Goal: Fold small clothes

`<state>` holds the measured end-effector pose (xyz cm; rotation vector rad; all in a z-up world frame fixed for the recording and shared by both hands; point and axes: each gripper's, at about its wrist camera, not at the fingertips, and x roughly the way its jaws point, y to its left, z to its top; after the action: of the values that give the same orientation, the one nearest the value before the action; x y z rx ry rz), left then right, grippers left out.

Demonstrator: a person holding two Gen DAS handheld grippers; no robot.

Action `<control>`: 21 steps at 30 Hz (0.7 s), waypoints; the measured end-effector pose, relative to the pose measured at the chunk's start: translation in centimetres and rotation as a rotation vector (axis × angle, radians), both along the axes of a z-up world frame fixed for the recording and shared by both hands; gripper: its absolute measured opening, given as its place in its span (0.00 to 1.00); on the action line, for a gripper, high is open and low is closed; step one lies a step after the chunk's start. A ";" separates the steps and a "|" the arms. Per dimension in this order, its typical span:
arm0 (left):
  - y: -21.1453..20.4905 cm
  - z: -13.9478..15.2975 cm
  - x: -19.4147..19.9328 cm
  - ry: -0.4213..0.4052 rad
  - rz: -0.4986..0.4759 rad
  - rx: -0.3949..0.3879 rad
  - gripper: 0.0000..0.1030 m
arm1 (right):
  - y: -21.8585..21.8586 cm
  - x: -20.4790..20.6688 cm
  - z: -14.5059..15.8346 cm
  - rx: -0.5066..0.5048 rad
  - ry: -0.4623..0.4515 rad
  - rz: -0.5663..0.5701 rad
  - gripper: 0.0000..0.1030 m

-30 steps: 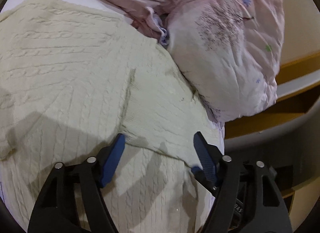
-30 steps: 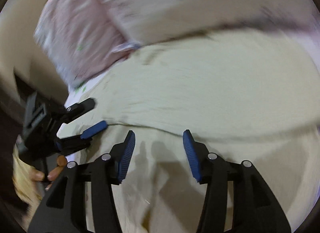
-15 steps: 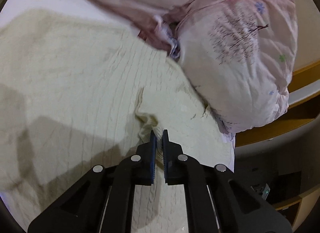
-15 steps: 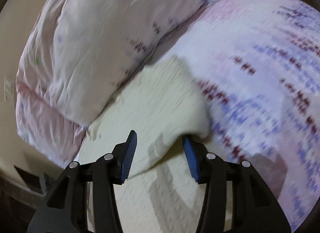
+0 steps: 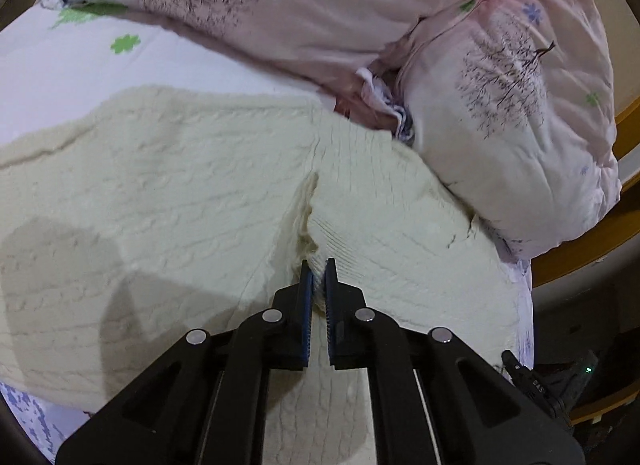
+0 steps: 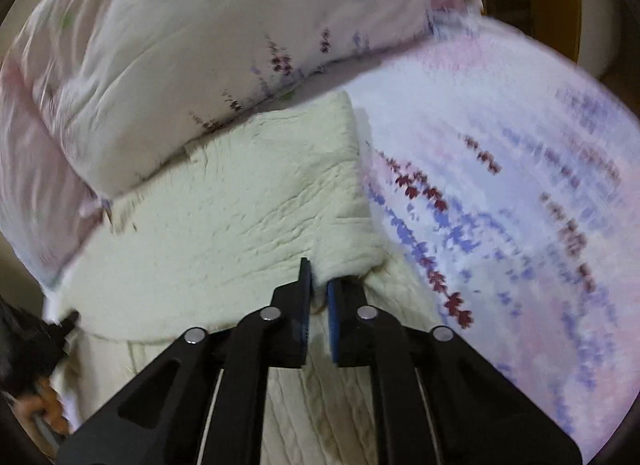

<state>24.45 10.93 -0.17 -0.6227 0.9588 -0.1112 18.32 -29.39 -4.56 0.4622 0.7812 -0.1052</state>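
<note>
A cream cable-knit sweater lies spread on the bed, partly folded over itself. My left gripper is shut on a pinched ridge of its fabric near the folded edge. In the right wrist view the sweater shows a folded flap lying on a lower layer. My right gripper is shut on the corner of that flap, close to the patterned bedsheet.
Pink floral pillows lie against the sweater's far edge, and one pillow overlaps it in the right wrist view. A wooden bed frame runs along the right. A hand shows at the lower left.
Both grippers have closed on the sweater: the left from open to shut a second ago, the right in the last half second. The views have shifted as the fabric is drawn up.
</note>
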 end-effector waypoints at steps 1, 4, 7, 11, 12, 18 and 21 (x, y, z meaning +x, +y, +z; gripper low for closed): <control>0.0 0.1 -0.1 -0.001 -0.001 0.000 0.06 | 0.5 -0.5 0.5 -0.027 0.009 0.001 0.26; 0.4 1.1 -0.6 -0.008 -0.004 -0.005 0.09 | 1.8 -1.7 2.4 -0.031 -0.014 0.051 0.35; 1.5 2.9 -2.1 -0.052 -0.001 -0.004 0.43 | 4.9 -1.6 4.5 -0.055 -0.060 0.177 0.35; 4.3 4.9 -6.3 -0.118 0.037 -0.013 0.60 | 10.8 0.9 5.3 -0.080 -0.061 0.361 0.35; 5.0 4.9 -7.3 -0.123 0.047 -0.019 0.61 | 13.0 1.8 5.3 -0.115 -0.061 0.414 0.35; 11.0 3.6 -15.9 -0.091 0.200 -0.051 0.61 | 21.1 4.9 4.8 -0.243 -0.057 0.545 0.35; 14.4 2.4 -19.2 -0.071 0.317 -0.091 0.61 | 23.6 6.3 3.1 -0.304 0.003 0.582 0.35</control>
<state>5.28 25.29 2.23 -0.8422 0.7797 0.1049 24.58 -5.75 -1.49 -0.0632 0.8589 0.3150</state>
